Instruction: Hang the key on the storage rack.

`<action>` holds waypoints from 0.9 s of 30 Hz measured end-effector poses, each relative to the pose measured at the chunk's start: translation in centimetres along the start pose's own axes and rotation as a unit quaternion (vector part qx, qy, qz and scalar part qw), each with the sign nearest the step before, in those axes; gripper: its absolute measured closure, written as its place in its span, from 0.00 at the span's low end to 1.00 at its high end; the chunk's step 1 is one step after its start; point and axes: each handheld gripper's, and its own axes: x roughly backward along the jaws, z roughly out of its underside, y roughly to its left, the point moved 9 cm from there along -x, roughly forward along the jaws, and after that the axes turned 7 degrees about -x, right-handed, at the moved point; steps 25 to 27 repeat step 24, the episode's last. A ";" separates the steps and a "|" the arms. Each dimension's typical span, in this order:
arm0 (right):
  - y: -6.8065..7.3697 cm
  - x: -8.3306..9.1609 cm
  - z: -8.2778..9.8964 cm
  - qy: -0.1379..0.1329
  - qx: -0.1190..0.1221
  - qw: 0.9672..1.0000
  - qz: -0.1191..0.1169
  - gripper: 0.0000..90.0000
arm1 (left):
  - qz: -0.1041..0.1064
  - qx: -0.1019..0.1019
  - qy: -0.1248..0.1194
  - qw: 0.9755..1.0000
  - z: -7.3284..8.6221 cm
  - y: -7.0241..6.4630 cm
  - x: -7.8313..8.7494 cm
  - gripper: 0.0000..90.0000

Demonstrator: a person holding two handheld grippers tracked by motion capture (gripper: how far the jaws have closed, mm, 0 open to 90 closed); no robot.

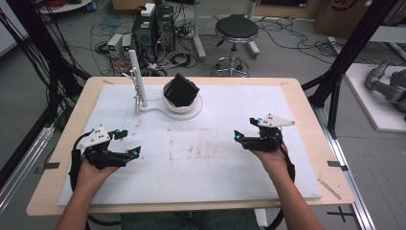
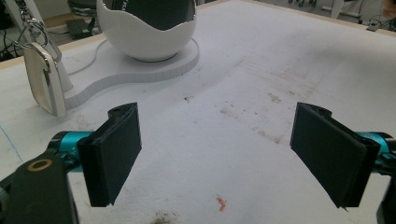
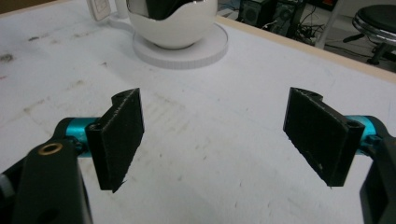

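Note:
A white egg-shaped cup (image 1: 181, 103) stands on a round white base at the back middle of the table, with a black boxy object (image 1: 181, 89) tilted inside it. A white post (image 1: 135, 79) beside it carries a small hanging tag (image 2: 43, 81). My left gripper (image 1: 129, 143) hovers open over the white mat (image 1: 210, 167) at front left, nothing between its pads (image 2: 114, 151). The cup (image 2: 144, 35) lies ahead of it. My right gripper (image 1: 245, 128) is open at front right, also empty, its pads (image 3: 121, 135) wide apart and facing the cup (image 3: 173, 25).
The mat shows faint brown stains in its middle (image 1: 196, 148). Behind the table on the floor are a black stool (image 1: 235, 31), computer towers (image 1: 153, 28) and tangled cables. Black frame posts (image 1: 335, 72) rise at the table's right side.

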 end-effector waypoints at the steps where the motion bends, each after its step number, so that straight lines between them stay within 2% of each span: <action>1: 0.0 0.0 0.4 -0.003 0.001 1.000 -0.001 0.22 | 0.000 0.003 0.000 1.000 0.1 0.0 -0.1 0.18; 8: -0.1 0.1 2.0 0.004 0.000 1.000 -0.006 0.22 | 0.004 0.005 0.002 1.000 0.1 0.1 -0.4 0.18; 16: -0.3 0.2 1.8 -0.004 0.004 1.000 0.002 0.22 | 0.004 0.006 0.002 1.000 0.3 0.2 -0.3 0.18; 27: -0.9 0.2 1.7 -0.010 -0.002 1.000 0.015 0.22 | 0.006 0.006 0.000 1.000 0.2 0.2 -0.3 0.18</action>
